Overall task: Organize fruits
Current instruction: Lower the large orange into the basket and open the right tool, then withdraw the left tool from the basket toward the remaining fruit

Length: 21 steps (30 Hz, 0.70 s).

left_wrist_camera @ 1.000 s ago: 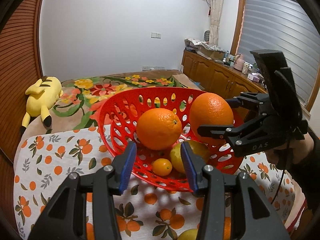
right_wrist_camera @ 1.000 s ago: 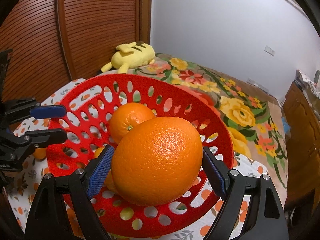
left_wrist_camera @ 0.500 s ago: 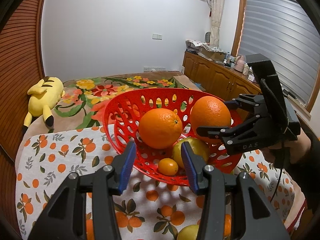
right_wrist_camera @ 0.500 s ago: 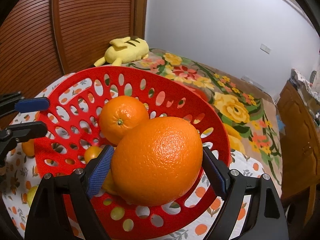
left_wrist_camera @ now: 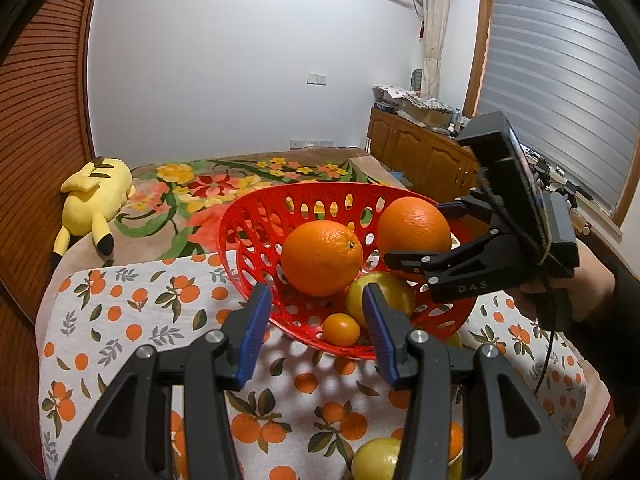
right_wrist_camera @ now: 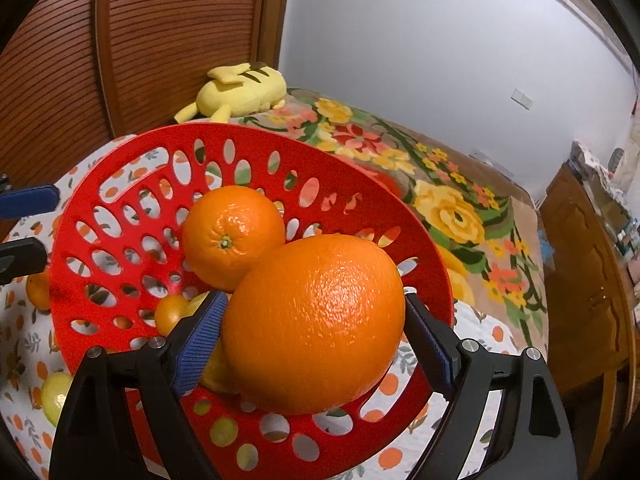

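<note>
Orange (long axis crosswise) between pads

Evenly lit, indoor, from overhead; soft and fairly bright in both views. Dappled shadow under the red basket on the tablecloth, pierced by spots of light through its holes. Small glossy highlights on the big orange, skin pores sharp. Near black fingers slightly soft. Strong fisheye bending: wooden door slats and window blind curved, black vignette in all corners. Cool cast on the white wall; dark, muddy tones toward the right edge of the right view.
</note>
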{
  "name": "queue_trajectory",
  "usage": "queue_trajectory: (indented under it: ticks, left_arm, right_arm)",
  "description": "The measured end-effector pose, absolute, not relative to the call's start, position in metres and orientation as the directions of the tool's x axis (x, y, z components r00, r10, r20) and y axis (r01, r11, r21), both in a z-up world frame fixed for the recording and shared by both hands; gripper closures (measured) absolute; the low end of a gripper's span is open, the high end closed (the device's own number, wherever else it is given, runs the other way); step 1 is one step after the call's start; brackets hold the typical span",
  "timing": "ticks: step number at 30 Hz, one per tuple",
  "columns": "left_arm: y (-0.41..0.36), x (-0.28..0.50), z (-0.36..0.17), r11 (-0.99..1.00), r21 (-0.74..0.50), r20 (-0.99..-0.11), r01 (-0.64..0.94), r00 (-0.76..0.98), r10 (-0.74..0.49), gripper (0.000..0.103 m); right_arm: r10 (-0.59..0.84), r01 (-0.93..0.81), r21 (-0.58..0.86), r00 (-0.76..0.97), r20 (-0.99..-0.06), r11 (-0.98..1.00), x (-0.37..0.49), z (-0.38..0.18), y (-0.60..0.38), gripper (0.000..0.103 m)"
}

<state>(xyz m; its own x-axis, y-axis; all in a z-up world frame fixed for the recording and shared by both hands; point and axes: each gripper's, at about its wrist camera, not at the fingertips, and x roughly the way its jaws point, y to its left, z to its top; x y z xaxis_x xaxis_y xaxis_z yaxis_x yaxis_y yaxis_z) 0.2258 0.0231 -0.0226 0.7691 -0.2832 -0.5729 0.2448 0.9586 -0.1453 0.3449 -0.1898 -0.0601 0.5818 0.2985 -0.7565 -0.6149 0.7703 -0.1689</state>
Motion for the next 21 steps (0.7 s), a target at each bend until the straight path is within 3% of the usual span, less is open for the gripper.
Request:
queue_trajectory:
  ticks: [12,21]
  left_arm:
    - [0.027,0.212,-0.018,0.961,-0.144,-0.569,0.236,0.775,-0.276,0.055]
    - [0.022,0.193,-0.016,0.959,-0.15,-0.566,0.24,0.775,-0.283,0.054]
  right_arm:
    - [0.325,-0.604,-0.159,0.61,-0.722,0.781,0.339,-0.039,-0.193,0.012]
    - [0.386,-0.581,-0.113,0.66,-0.644,0.806,0.292,0.002,-0.219,0.012]
